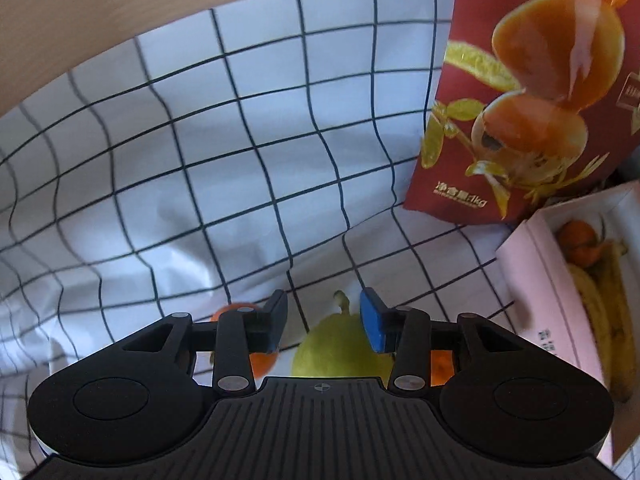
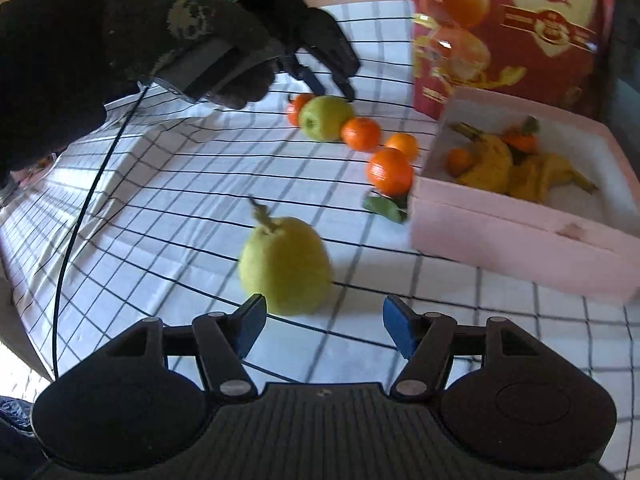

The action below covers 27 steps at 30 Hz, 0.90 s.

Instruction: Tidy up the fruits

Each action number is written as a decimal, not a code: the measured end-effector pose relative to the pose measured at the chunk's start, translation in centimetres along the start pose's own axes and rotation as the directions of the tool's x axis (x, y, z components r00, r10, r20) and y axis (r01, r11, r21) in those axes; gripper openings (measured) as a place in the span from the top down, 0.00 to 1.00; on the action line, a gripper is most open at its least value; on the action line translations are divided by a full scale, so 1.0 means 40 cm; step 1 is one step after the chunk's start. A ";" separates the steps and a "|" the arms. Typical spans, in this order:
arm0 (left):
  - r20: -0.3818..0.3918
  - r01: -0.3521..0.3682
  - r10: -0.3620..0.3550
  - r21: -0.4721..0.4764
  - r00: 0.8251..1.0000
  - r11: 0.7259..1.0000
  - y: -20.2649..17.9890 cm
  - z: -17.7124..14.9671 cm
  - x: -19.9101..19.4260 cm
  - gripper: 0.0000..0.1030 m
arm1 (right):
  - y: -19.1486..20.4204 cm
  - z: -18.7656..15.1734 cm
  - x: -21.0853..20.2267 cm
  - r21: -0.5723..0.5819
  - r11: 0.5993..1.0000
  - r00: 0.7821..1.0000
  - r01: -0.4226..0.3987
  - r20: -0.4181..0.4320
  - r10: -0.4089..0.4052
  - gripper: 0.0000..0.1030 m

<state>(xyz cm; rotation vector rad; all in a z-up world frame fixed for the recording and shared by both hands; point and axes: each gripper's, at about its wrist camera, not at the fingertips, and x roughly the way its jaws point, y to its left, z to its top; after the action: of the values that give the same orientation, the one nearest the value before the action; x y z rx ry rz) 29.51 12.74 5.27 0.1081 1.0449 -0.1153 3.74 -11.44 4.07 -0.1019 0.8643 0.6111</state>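
Fruits loose on white black-grid tablecloth (image 2: 168,216) over the bench. Yellow-green stemmed pear (image 2: 286,265) sits alone mid-cloth, just ahead of right claw (image 2: 324,326), nearer its left pad; right claw fingers apart, holding nothing, pear not touched

At 12 o'clock from that pear, a row: green apple-like round fruit (image 2: 325,117) with small orange mandarin (image 2: 298,108) half hidden behind it at its 9 o'clock, second mandarin (image 2: 361,133) touching at its 4 o'clock, then a paler mandarin (image 2: 403,145), then a larger mandarin with green leaf (image 2: 391,172) right beside the pink box wall

Pale pink open cardboard box (image 2: 500,228) at 2 o'clock of the pear, holding yellow bananas (image 2: 490,160) and small mandarins (image 2: 460,161); motion blur there. Red printed carton with orange-fruit pictures (image 2: 520,28) stands behind the box at 12 o'clock

Left claw (image 1: 324,322), held by black-gloved left hand (image 2: 192,44), hovers over the green round fruit (image 1: 340,346); fingers apart, fruit seen between them from above, contact cannot tell. Orange fruit (image 1: 260,356) peeks under left finger; another under right one. Pink box (image 1: 536,280) at 3 o'clock, red carton (image 1: 520,100) at 1 o'clock in left wrist view. Black cable (image 2: 86,208) hangs from the left hand
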 end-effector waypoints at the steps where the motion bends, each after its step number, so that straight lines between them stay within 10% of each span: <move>1: -0.003 0.002 -0.002 -0.001 1.000 1.000 0.001 0.003 0.007 0.54 | -0.007 -0.003 -0.004 0.013 1.000 1.000 0.007 0.001 -0.008 0.37; 27: 0.106 0.099 -0.113 0.124 0.988 0.987 -0.005 -0.237 -0.164 0.41 | -0.009 -0.001 -0.002 -0.018 0.999 0.999 -0.034 0.005 0.034 0.37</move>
<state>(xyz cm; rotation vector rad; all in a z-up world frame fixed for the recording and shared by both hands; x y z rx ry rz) 18.10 14.19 6.24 0.1521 0.9303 -0.2776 3.84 -11.80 4.05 -0.1014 0.8568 0.6506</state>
